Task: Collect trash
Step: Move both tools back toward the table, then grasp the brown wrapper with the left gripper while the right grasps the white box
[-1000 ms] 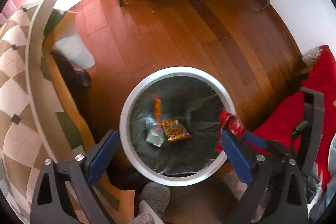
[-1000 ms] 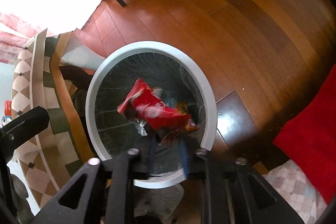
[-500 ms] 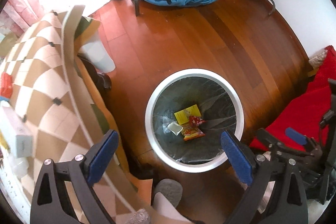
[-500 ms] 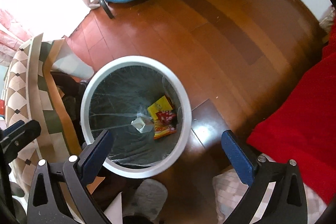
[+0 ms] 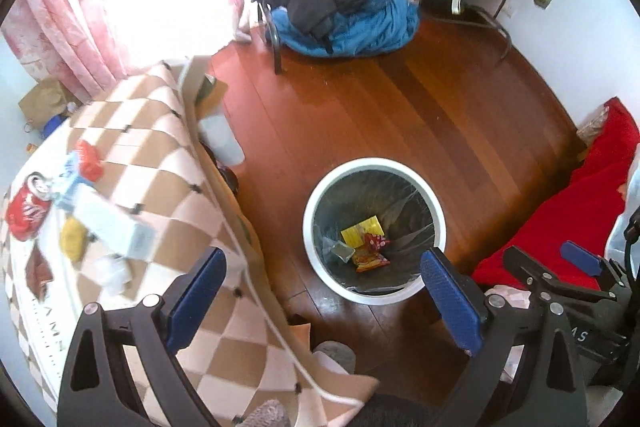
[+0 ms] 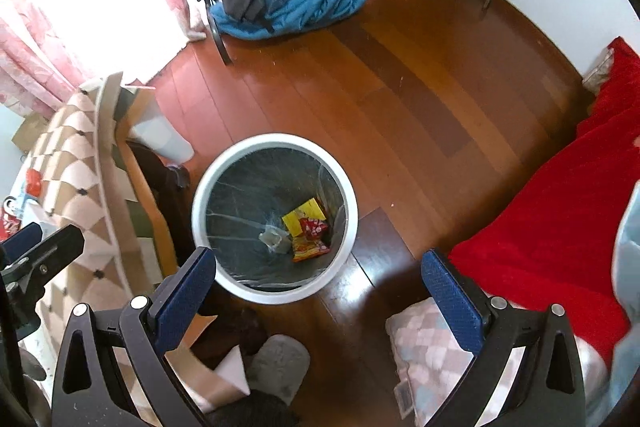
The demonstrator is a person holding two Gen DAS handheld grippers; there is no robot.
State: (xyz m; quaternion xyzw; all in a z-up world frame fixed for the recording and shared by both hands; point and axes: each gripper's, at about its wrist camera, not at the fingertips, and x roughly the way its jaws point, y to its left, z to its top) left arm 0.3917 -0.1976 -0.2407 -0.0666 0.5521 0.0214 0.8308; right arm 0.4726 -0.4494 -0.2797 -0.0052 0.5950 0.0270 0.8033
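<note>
Both tools, left and right, are held spread and empty. Wrappers are seen inside the white bin, on the floor at 12 o'clock of the right tool.

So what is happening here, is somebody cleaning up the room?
Yes, a person with a gripper in each hand is collecting trash. Both the left gripper and the right gripper are open and hold nothing. The white bin on the wooden floor already has a red wrapper, a yellow packet and other scraps inside. On the checkered table a red can, a white carton and smaller pieces still wait.
</note>
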